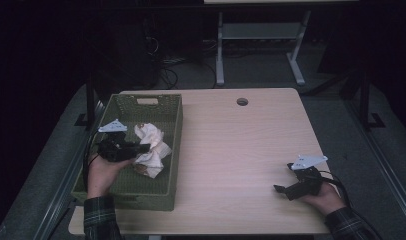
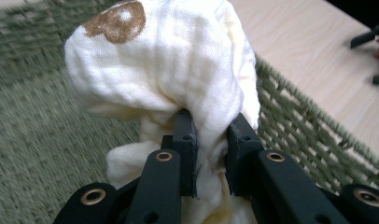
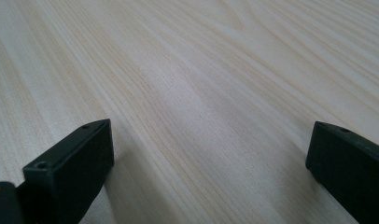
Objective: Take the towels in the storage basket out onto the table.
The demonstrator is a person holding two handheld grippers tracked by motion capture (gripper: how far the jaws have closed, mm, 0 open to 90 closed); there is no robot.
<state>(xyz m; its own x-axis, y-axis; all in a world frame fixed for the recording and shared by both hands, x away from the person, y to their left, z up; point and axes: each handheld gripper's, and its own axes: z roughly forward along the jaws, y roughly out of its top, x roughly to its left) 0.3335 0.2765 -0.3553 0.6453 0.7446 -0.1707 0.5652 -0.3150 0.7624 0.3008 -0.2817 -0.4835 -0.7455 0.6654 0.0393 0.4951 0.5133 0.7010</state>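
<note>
Left gripper (image 2: 211,140) pinching a cream muslin cloth (image 2: 164,70), jaws squeezed onto a gathered fold, fabric bunched between the pads and ballooning out past the tips. Cloth hanging over the green woven basket (image 1: 173,150), likely being lifted out; grabbed at a bunched fold probably so the thin fabric doesn't slip. Loose end trailing below the jaws, toward the basket floor. Brown patch (image 2: 115,21) on the cloth well beyond the jaw tips, printed motif or stain, can't tell which. In high view same cloth (image 1: 151,145) just ahead of the left gripper (image 1: 141,148), inside the basket walls.

Right gripper (image 3: 206,158) spread wide, nothing between the jaws, bare wooden table (image 3: 201,70) ahead of them. Seen from above, right gripper (image 1: 282,190) resting low on the table, well apart from the basket, probably parked while the left does the work.

No brand, label or readable writing on cloth, basket or grippers.
</note>
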